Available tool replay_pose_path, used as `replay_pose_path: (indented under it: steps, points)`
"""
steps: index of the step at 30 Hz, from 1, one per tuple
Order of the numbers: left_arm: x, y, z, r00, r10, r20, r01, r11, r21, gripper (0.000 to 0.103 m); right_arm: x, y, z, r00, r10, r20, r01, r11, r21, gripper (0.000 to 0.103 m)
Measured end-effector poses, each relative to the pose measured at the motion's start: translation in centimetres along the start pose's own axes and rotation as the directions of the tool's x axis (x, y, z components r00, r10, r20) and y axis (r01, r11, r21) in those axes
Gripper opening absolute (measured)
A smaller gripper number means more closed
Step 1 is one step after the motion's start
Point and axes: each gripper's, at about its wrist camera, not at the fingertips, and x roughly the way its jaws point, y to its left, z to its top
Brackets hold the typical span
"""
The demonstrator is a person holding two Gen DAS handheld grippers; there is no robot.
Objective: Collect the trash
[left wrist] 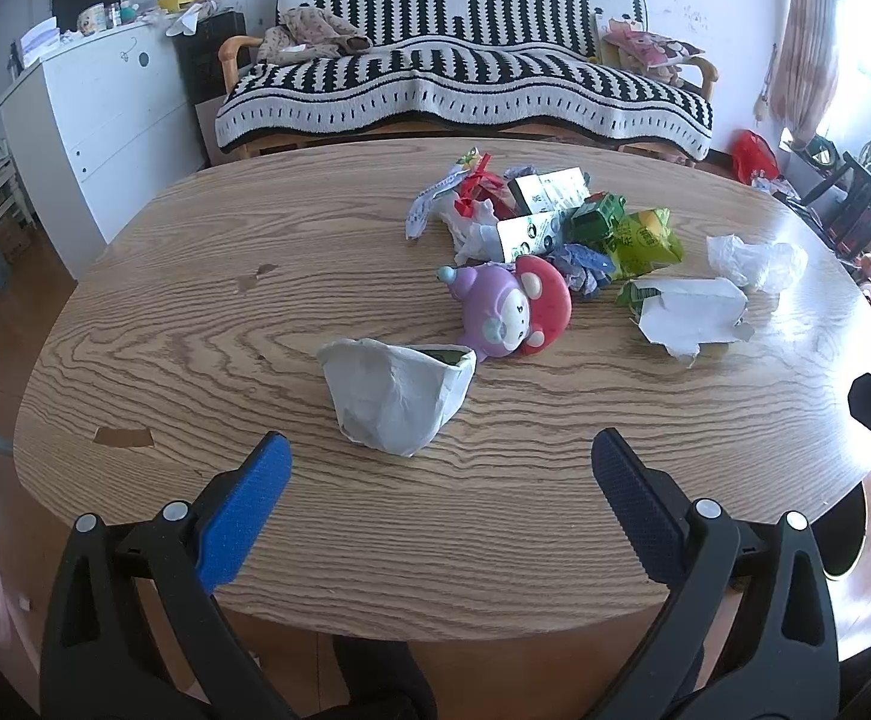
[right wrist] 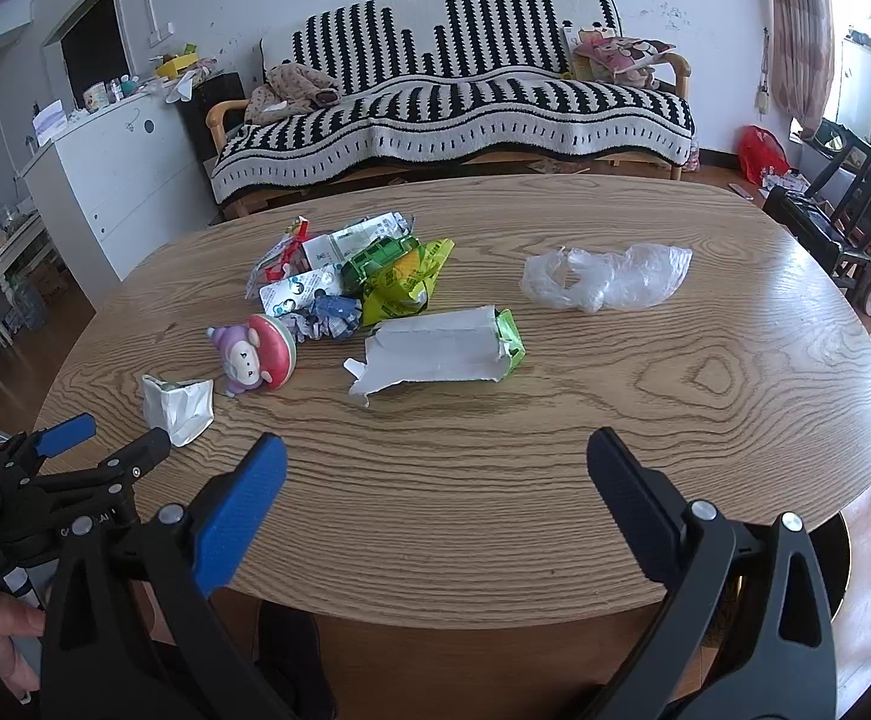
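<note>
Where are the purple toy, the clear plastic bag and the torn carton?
Purple toy [left wrist: 498,315]: left wrist view, on its face.
Plastic bag [right wrist: 606,279]: right wrist view, crumpled middle.
Torn carton [right wrist: 435,351]: right wrist view, white inner side.
</note>
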Motion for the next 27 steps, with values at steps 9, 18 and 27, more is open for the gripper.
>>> replay_pose_path:
  steps: [9,18,27]
  points:
    - [-0.20,0.02,0.06,1.000,-0.002,-0.003,0.002,1.000,0.005,0.098,0.19,0.12,-0.07,1.000,0.002,-0.001,-0.002,1.000,-0.002,0.097]
    - [-0.27,-0.05,0.03,1.000,-0.003,-0.004,0.003,1.000,0.002,0.098,0.34,0.33,-0.15,1.000,0.002,0.000,-0.002,1.000,-0.002,0.097]
    - [-0.04,0.04,0.03,1.000,-0.004,-0.007,0.004,1.000,0.000,0.098,0.27,0.30,-0.18,1.000,0.003,-0.001,-0.003,1.000,-0.001,0.097]
